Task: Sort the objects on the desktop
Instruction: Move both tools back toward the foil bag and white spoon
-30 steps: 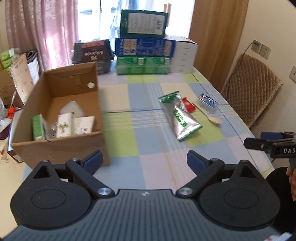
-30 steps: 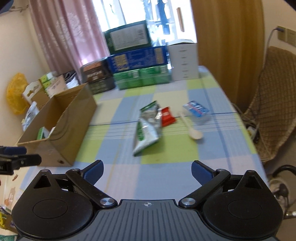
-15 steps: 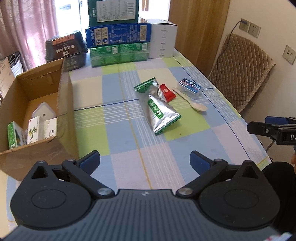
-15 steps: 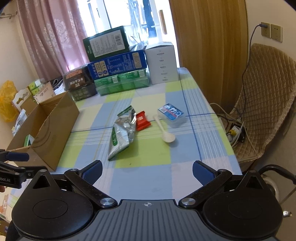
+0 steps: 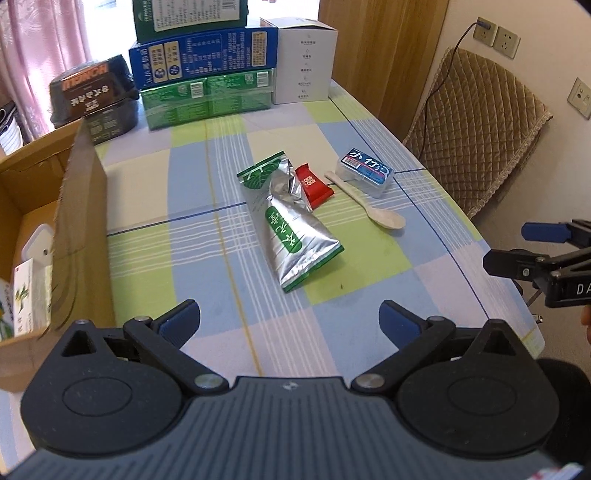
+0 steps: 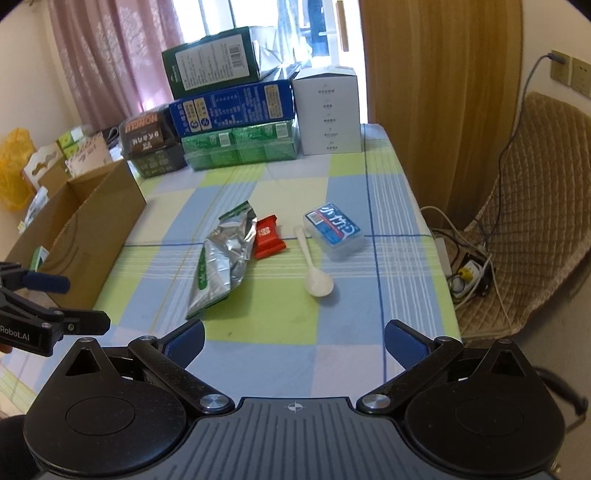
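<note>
**Surroundings: items outside the sorting work**

A stack of cartons stands at the table's far end: green pack (image 5: 207, 99) at the bottom, blue box (image 5: 203, 55) on it, dark green box (image 6: 214, 62) on top. A white box (image 5: 304, 61) stands just to the right, touching the stack; a black carton (image 5: 92, 88) sits to the left. Pink curtains (image 6: 107, 51) hang behind, a tan curtain (image 6: 439, 92) to the right. A quilted chair (image 5: 476, 125) stands beside the table's right edge. Wall sockets (image 5: 496, 35) carry one plugged cable. A power strip (image 6: 467, 273) with cables lies on the floor. A yellow bag (image 6: 13, 170) sits far left.
</note>
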`<move>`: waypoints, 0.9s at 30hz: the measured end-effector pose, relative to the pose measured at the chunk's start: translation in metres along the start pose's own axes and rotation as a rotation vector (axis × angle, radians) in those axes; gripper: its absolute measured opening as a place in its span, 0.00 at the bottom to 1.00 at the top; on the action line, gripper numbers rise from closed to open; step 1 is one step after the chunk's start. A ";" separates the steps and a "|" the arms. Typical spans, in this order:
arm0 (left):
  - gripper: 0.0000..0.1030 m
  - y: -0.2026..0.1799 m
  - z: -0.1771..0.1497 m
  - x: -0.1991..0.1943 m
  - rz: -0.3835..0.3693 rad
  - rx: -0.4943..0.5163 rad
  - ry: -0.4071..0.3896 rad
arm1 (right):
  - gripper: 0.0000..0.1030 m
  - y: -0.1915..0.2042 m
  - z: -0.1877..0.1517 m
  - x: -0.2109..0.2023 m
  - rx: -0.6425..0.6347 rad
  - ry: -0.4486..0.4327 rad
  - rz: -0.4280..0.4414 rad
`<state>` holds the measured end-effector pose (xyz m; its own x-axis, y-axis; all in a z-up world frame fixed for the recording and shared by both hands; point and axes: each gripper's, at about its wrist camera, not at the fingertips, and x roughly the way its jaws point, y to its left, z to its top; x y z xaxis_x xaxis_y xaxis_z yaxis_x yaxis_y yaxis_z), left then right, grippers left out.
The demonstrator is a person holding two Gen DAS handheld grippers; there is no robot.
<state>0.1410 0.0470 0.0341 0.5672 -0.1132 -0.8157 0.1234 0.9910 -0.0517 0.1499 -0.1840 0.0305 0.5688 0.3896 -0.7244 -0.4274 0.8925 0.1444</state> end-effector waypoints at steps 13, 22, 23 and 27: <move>0.98 -0.002 0.028 0.048 -0.005 0.020 0.041 | 0.98 -0.018 0.021 0.056 -0.090 0.094 0.001; 0.98 0.000 0.042 0.079 -0.009 0.029 0.066 | 0.97 -0.022 0.029 0.086 -0.150 0.119 0.015; 0.98 0.001 0.043 0.082 -0.010 0.030 0.069 | 0.97 -0.022 0.030 0.090 -0.159 0.122 0.019; 0.98 0.004 0.049 0.092 -0.012 0.027 0.074 | 0.92 -0.021 0.033 0.107 -0.206 0.143 0.029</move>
<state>0.2333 0.0368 -0.0128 0.5038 -0.1189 -0.8556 0.1526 0.9871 -0.0474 0.2430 -0.1538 -0.0275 0.4555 0.3652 -0.8119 -0.5848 0.8104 0.0364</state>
